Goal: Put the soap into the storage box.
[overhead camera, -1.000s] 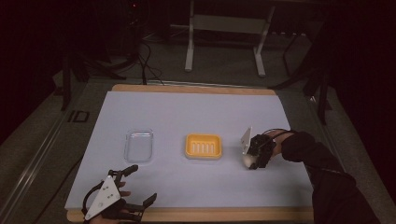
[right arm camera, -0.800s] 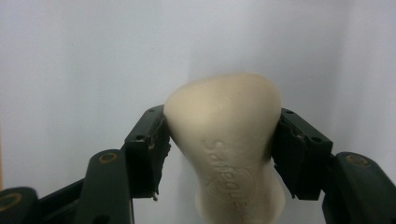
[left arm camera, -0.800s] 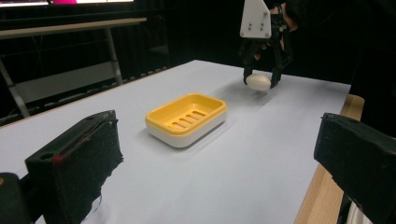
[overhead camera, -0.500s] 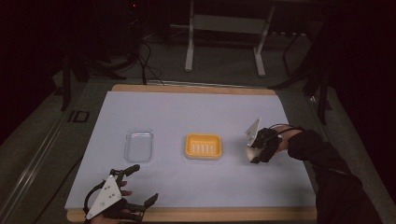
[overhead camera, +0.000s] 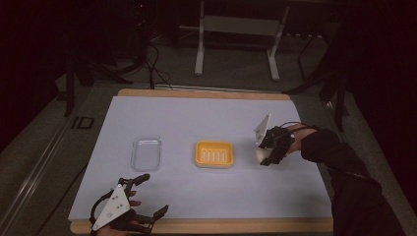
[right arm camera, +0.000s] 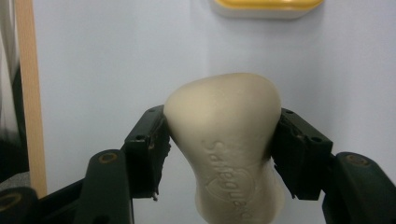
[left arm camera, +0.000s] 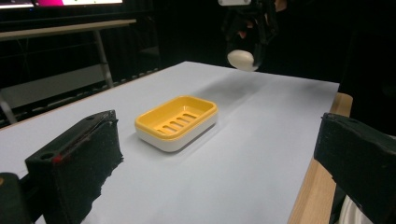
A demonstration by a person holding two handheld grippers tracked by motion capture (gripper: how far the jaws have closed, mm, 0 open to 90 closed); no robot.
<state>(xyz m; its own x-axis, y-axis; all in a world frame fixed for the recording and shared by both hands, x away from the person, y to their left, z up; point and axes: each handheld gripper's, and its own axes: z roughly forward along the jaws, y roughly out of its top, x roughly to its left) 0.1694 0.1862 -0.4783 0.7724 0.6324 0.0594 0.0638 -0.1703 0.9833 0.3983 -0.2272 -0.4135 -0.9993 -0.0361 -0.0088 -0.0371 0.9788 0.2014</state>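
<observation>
A cream bar of soap (right arm camera: 229, 140) is clamped between the two black jaws of my right gripper (right arm camera: 222, 140), held above the white table cover. From the high view, the right gripper (overhead camera: 268, 156) hangs to the right of the yellow soap dish (overhead camera: 214, 153), with the soap (overhead camera: 260, 154) at its tip. The left gripper view shows the soap (left arm camera: 241, 59) in the air beyond the yellow soap dish (left arm camera: 178, 121). My left gripper (overhead camera: 152, 196) rests near the table's front left edge, jaws wide apart with nothing between them.
A clear plastic lid or tray (overhead camera: 146, 153) lies left of the soap dish. The wooden table edge (overhead camera: 206, 226) runs along the front. A metal stand (overhead camera: 236, 39) and cables sit on the floor behind the table.
The right gripper has lifted the soap and carried it slightly away from me and up. The left gripper has stayed almost still.
</observation>
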